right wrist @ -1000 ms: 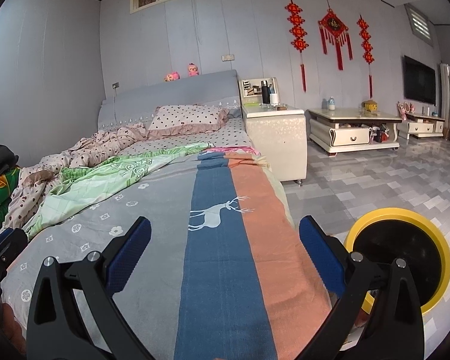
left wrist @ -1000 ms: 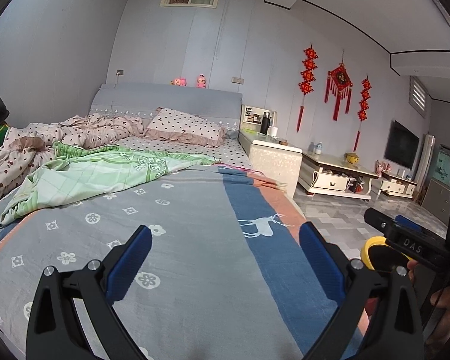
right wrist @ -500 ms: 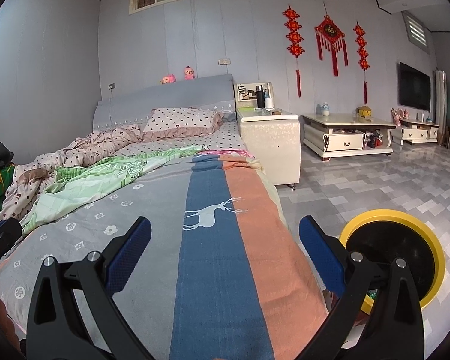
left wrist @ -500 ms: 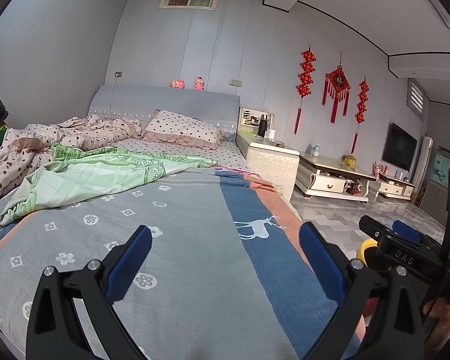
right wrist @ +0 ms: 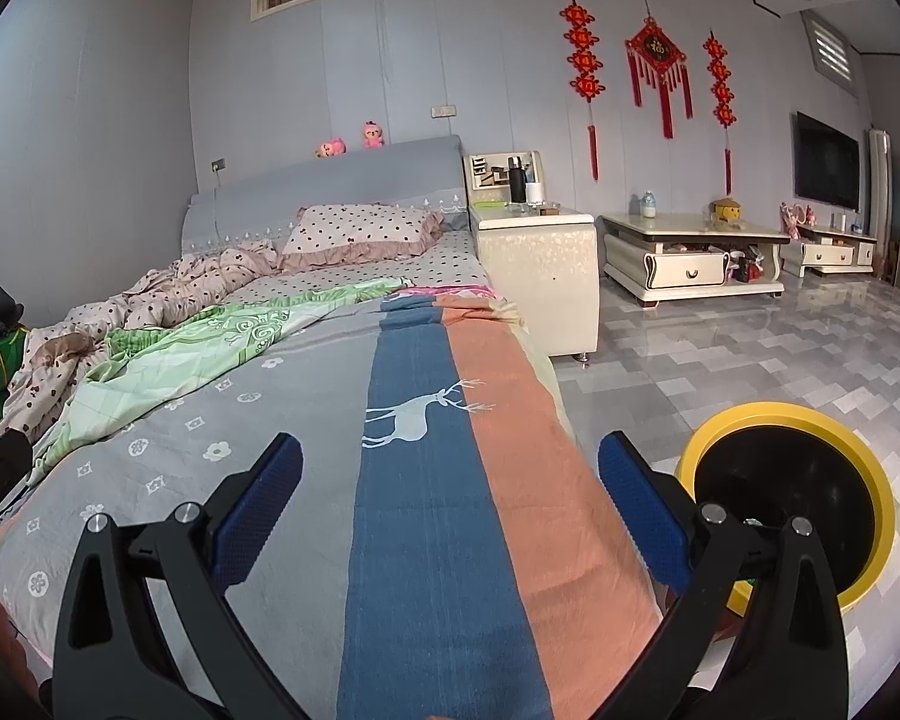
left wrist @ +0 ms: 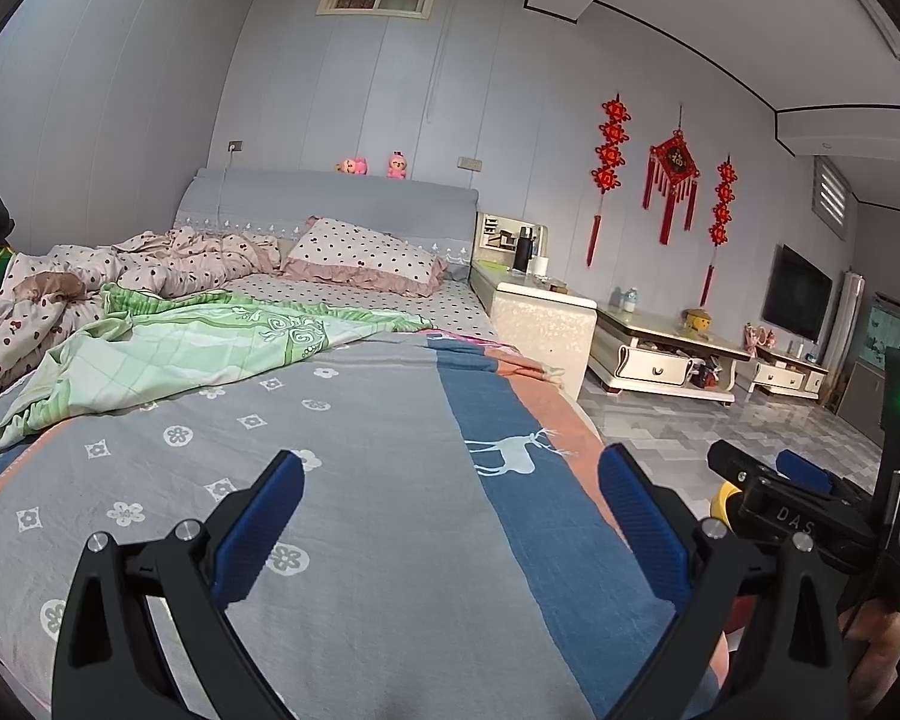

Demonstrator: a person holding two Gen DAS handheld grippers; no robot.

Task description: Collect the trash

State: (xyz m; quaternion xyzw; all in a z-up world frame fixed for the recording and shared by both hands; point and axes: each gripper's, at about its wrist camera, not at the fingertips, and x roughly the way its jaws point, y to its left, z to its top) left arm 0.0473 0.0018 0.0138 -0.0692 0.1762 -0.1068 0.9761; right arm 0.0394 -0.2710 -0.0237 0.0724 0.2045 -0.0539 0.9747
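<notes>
A yellow-rimmed trash bin (right wrist: 792, 498) with a black inside stands on the tiled floor beside the foot of the bed; a sliver of it shows in the left wrist view (left wrist: 720, 504). My left gripper (left wrist: 450, 510) is open and empty above the grey flowered bedspread (left wrist: 330, 450). My right gripper (right wrist: 450, 510) is open and empty above the blue and orange stripes of the bedspread (right wrist: 426, 480); it also shows at the right of the left wrist view (left wrist: 804, 498). No loose trash is plain to see on the bed.
A green blanket (left wrist: 198, 342), a crumpled dotted quilt (left wrist: 150, 264) and a pillow (left wrist: 360, 252) lie at the head of the bed. A white nightstand (right wrist: 534, 264) with a dark bottle stands beside it, low cabinets (right wrist: 690, 252) along the wall.
Both grippers have risen slightly and tilted up, so the room sits lower in view. The jaws stay open and empty.
</notes>
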